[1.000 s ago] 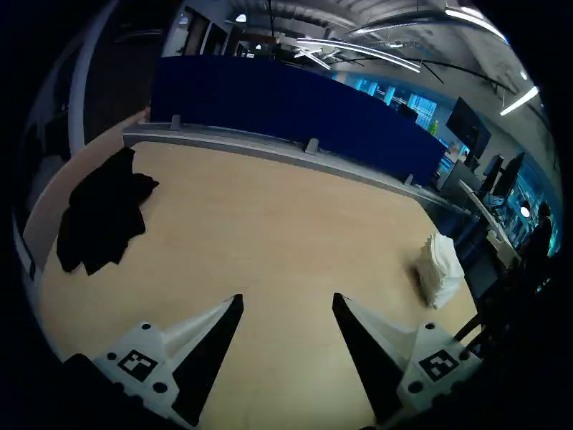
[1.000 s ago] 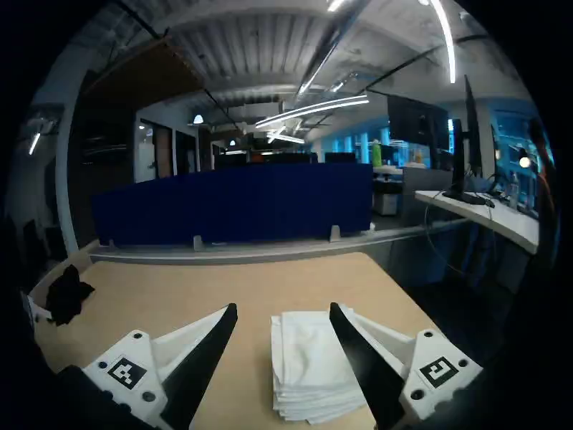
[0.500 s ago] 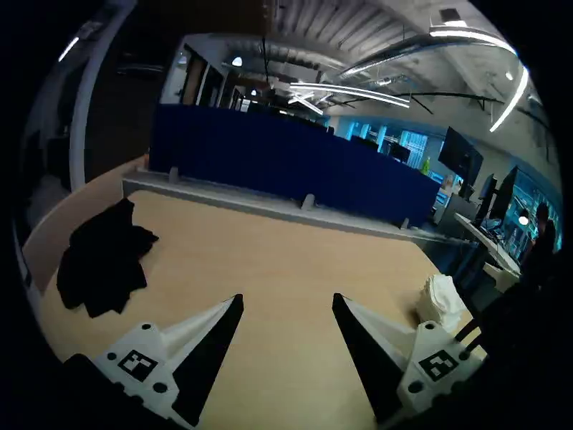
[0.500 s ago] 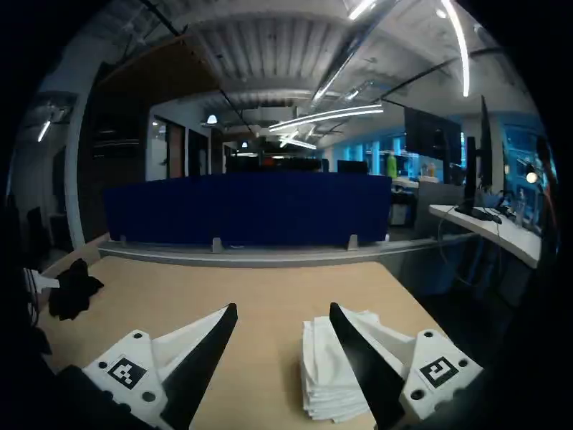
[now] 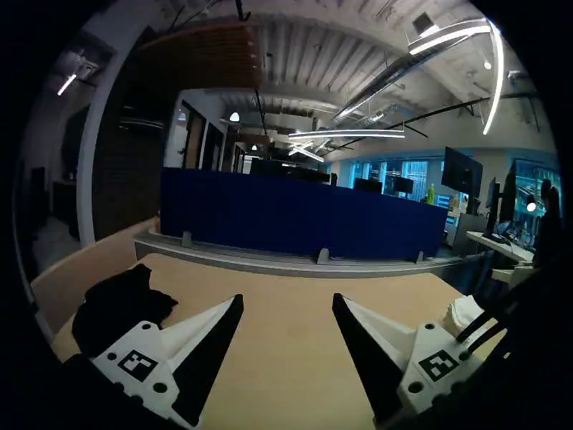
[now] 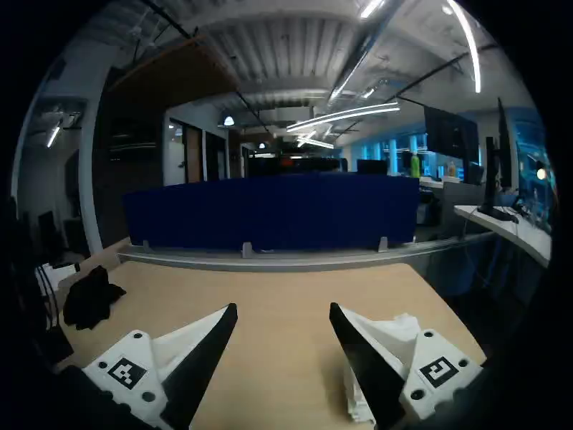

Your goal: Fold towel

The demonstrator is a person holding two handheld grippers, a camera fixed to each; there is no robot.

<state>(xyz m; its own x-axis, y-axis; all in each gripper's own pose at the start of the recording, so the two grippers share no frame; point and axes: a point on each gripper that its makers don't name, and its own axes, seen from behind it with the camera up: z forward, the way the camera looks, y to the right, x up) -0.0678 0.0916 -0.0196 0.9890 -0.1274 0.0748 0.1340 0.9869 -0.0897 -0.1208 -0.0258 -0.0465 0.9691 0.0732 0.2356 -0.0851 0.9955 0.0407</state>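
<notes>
A stack of folded white towels point(image 6: 401, 331) lies at the table's right edge; my right gripper's right finger covers much of it. In the left gripper view the white stack point(image 5: 464, 313) peeks out at the far right. A crumpled black cloth point(image 5: 118, 308) lies on the left of the wooden table point(image 5: 286, 301), just behind my left gripper's left finger; the right gripper view shows the black cloth point(image 6: 89, 297) far left. My left gripper point(image 5: 286, 304) is open, held over the table with nothing between its fingers. My right gripper point(image 6: 281, 312) is open too, empty.
A blue partition point(image 6: 272, 211) on a grey rail point(image 6: 265, 258) runs along the table's far edge. Desks with monitors point(image 6: 494, 165) stand beyond on the right. A dark shape point(image 5: 548, 229) stands at the far right of the left gripper view.
Both grippers have tilted upward and drawn back. The table and cloths sank lower in both views; the white stack slid right, behind my right gripper's right finger.
</notes>
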